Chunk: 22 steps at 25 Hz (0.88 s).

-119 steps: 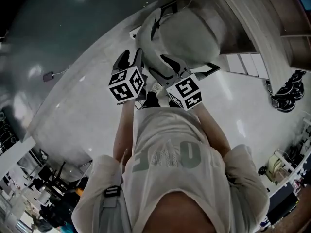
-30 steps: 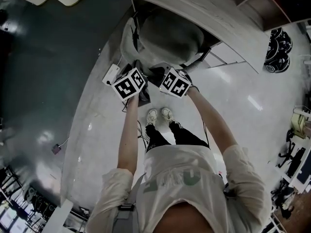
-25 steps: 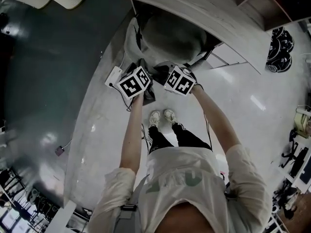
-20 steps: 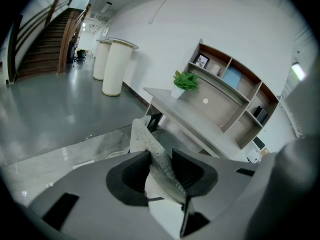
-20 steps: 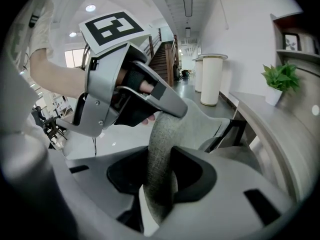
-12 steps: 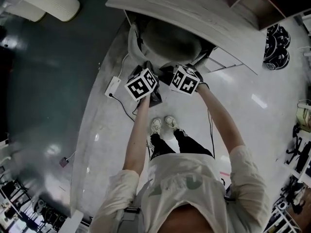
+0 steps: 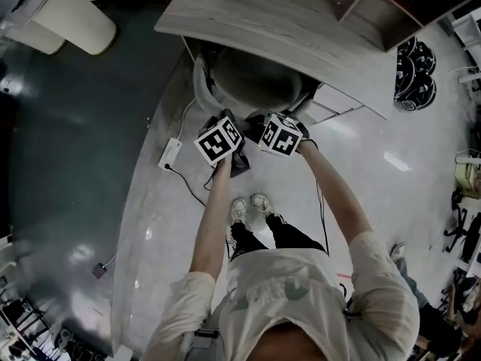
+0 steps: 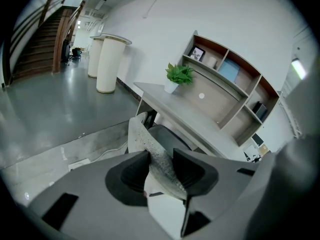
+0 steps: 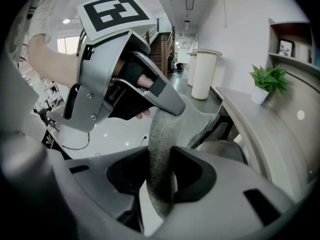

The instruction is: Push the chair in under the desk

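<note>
Head view: the chair (image 7: 252, 85) is seen at the near edge of the desk (image 7: 301, 28). Its seat is partly tucked beneath the desktop, and its backrest (image 7: 201, 81) is left outside on the person's side of the desk. The backrest's top edge is held from that side by both tools.

In the left gripper view, the fabric edge is seen between the jaws of the left gripper (image 8: 161, 170). Those jaws have just been opening a little, yet the gap is filled by the fabric and both pads are touched by it. The right gripper (image 9: 161, 176) is clamped on the same edge just beside the left one, and the grey fabric is pinched between its pads in the right gripper view. Both grippers are pointed down and towards the desk.

A potted plant (image 8: 177, 76) is set on the desktop at its left end. A shelf unit (image 8: 225, 84) is mounted along the desk's far side. A power strip (image 7: 170, 152) is laid on the floor to the left of the desk's front.
</note>
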{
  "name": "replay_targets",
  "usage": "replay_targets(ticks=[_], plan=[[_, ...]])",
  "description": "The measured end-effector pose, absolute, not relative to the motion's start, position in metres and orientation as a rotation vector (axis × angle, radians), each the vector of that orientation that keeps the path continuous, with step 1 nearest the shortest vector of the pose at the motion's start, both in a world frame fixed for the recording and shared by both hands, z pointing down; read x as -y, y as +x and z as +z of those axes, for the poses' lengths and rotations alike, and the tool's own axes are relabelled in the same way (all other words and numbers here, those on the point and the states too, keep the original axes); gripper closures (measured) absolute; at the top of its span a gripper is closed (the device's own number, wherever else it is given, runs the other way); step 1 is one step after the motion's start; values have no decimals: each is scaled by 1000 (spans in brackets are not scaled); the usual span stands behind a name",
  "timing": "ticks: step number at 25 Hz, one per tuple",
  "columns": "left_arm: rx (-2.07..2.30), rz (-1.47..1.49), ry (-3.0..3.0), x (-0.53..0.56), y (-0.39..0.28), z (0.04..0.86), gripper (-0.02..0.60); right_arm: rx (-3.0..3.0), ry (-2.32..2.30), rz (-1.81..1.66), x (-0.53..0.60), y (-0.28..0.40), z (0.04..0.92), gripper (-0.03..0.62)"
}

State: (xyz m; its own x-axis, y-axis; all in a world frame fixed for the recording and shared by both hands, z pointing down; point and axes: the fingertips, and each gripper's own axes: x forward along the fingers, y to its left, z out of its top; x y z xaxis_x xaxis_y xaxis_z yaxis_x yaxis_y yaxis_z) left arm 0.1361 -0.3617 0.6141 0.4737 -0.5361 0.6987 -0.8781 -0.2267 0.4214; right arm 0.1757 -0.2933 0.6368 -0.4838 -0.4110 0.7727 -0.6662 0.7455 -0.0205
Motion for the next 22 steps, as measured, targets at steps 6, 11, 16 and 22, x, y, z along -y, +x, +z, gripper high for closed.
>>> replay_targets(ticks=[6, 11, 16, 22], plan=[[1195, 546, 1891, 361, 137, 615, 426, 2107, 920, 495, 292, 179, 637, 467], [1184, 566, 1868, 361, 137, 611, 426, 2032, 963, 556, 292, 185, 634, 465], [1269, 587, 1970, 353, 118, 580, 426, 1993, 1094, 535, 285, 195, 616, 461], [1245, 418, 2082, 356, 111, 517, 428, 2020, 1332, 452, 300, 212, 540, 462]])
